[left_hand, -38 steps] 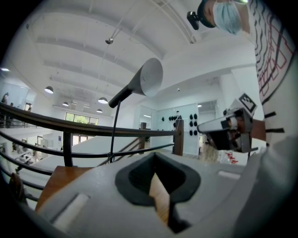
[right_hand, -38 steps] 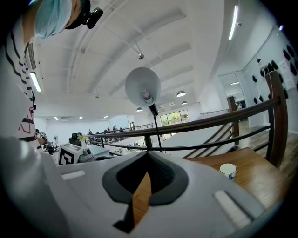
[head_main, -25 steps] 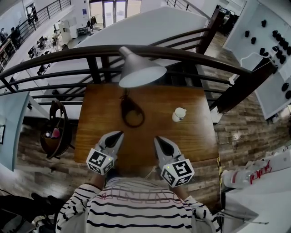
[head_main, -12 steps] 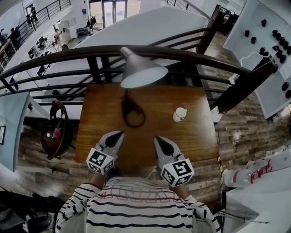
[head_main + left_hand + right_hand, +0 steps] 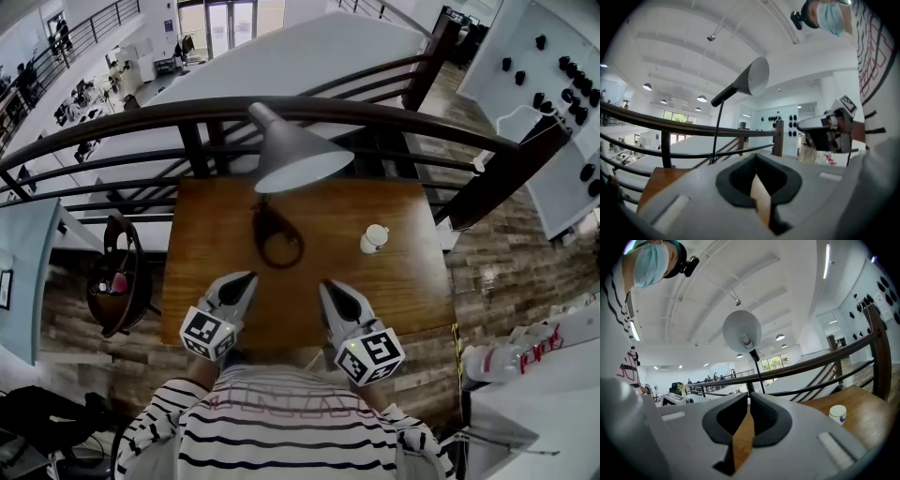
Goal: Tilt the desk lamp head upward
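The desk lamp stands at the back of the wooden table (image 5: 206,225). Its grey cone head (image 5: 298,155) faces down over the dark ring base (image 5: 278,239). The head also shows on its thin black arm in the left gripper view (image 5: 757,77) and from below in the right gripper view (image 5: 742,331). My left gripper (image 5: 248,277) is shut and empty near the table's front edge, well short of the lamp. My right gripper (image 5: 325,285) sits beside it; its jaws are just starting to open, tips still together (image 5: 749,397), with nothing between them.
A small white cup (image 5: 374,238) stands on the table to the right of the lamp base, also seen in the right gripper view (image 5: 837,413). A dark railing (image 5: 375,112) runs behind the table. A round dark stand (image 5: 112,281) is on the floor to the left.
The head view has shifted slightly. Both grippers stay where they were near the table's front edge, and the lamp has not moved.
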`<state>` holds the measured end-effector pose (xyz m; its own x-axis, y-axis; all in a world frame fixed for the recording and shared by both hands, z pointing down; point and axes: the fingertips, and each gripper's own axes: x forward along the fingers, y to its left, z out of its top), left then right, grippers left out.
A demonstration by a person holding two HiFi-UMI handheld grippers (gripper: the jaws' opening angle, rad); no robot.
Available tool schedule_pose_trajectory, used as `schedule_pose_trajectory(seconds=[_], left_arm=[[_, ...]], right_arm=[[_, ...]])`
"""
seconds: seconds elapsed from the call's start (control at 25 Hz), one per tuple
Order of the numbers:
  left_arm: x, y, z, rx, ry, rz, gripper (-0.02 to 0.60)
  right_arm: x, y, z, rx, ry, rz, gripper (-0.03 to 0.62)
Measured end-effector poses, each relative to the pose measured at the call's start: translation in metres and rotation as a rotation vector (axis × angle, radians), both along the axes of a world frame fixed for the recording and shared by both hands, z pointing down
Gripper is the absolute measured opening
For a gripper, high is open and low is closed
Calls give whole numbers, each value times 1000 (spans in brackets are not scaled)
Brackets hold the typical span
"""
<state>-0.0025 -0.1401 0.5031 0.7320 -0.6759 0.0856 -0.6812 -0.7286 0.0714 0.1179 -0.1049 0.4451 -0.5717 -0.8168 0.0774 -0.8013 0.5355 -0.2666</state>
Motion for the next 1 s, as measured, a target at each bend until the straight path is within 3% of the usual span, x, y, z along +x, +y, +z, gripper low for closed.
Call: schedule_pose_trajectory(seconds=[0.08,0.24,0.28,0.48,1.0], left_arm=[[-4,-7,-1,-6,5,9,5],[-13,-23,-4,-11,5,23,5],[-16,-27,-5,-9,5,27,5],[-29,-42,-9,-8,7,46,5],[-34,-47,-12,-4,22,61,5]], right_arm=[[-3,-7,-3,1,-5,13,34],[-10,-21,-8,7,-2,33,29],[-13,-24,-10,15,8,32,3],[-37,-35,-15,51,136,32,2],[-43,-38,-16,30,137,49,2]])
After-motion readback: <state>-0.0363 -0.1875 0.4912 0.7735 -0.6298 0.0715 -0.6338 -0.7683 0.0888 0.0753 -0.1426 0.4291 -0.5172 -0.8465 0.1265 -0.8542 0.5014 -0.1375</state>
